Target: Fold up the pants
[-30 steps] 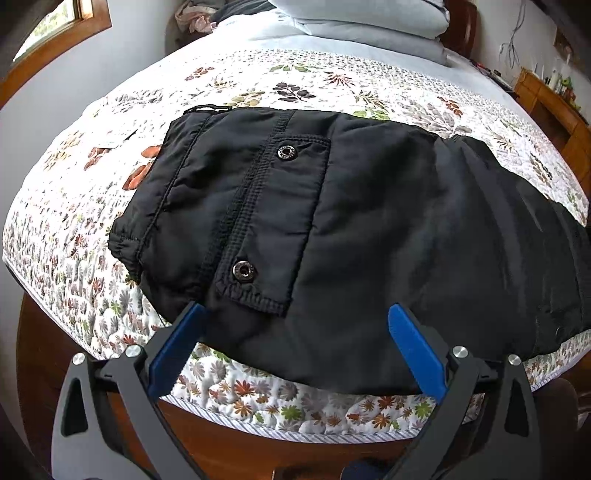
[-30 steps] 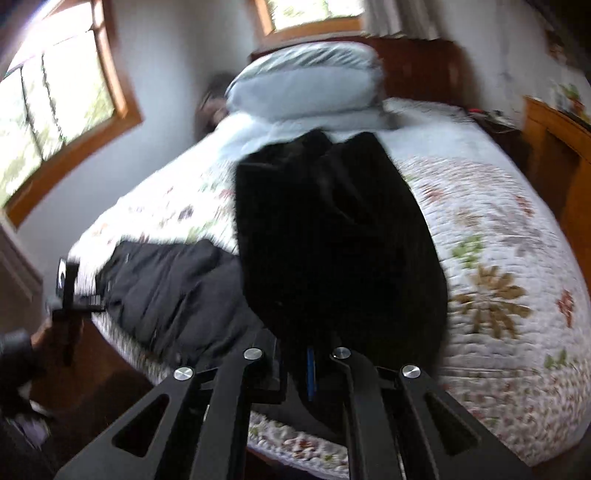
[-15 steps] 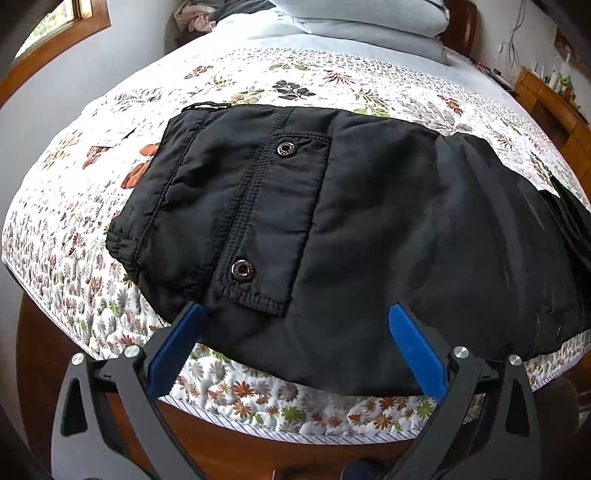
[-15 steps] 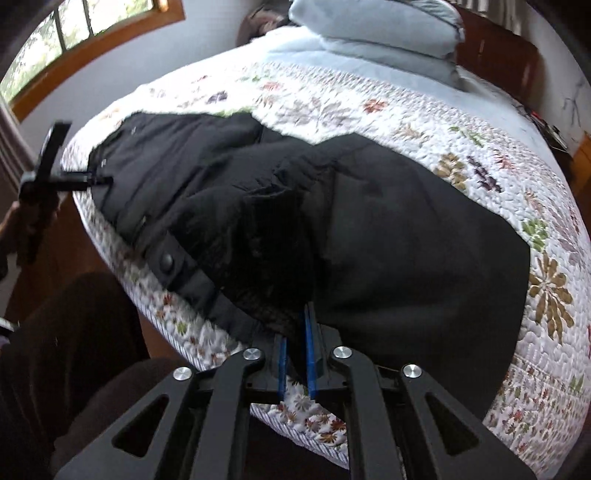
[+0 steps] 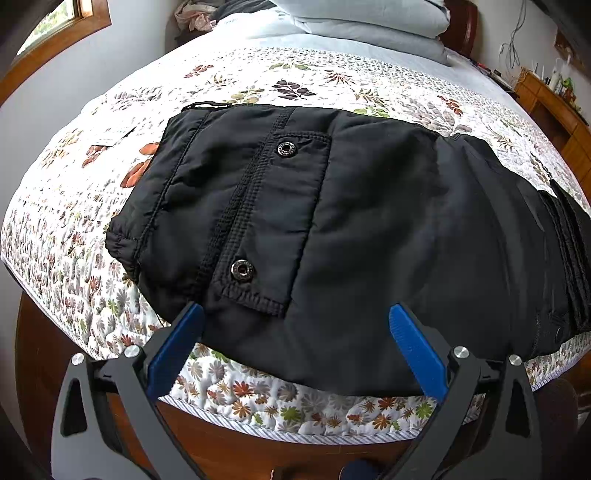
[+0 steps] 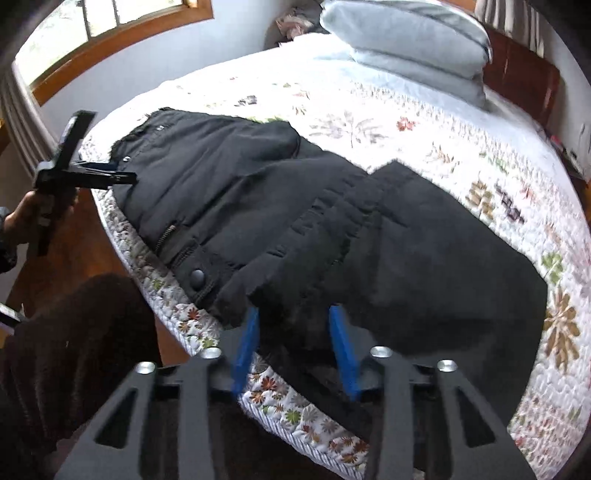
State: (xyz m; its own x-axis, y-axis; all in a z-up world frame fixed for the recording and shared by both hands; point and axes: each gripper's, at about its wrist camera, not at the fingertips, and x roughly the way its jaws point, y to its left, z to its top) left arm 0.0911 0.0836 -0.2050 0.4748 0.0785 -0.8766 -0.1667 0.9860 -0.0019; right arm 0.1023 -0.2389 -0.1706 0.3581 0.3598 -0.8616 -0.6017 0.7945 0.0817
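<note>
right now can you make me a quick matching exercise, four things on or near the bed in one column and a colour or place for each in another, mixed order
Things:
1. pants
2. quilt
3. pillows
4. left tongs

Descriptions:
A. stacked at the head of the bed
B. white with a floral print
C. black, lying along the bed's near edge
D. open, blue pads, at the waist end of the pants

Pairs: 1-C, 2-B, 3-A, 4-D

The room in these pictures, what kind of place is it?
Most likely a bedroom in a home. Black pants lie on a bed with a floral quilt, pale pillows are stacked by a wooden headboard, and a wood-framed window is in the wall.
</note>
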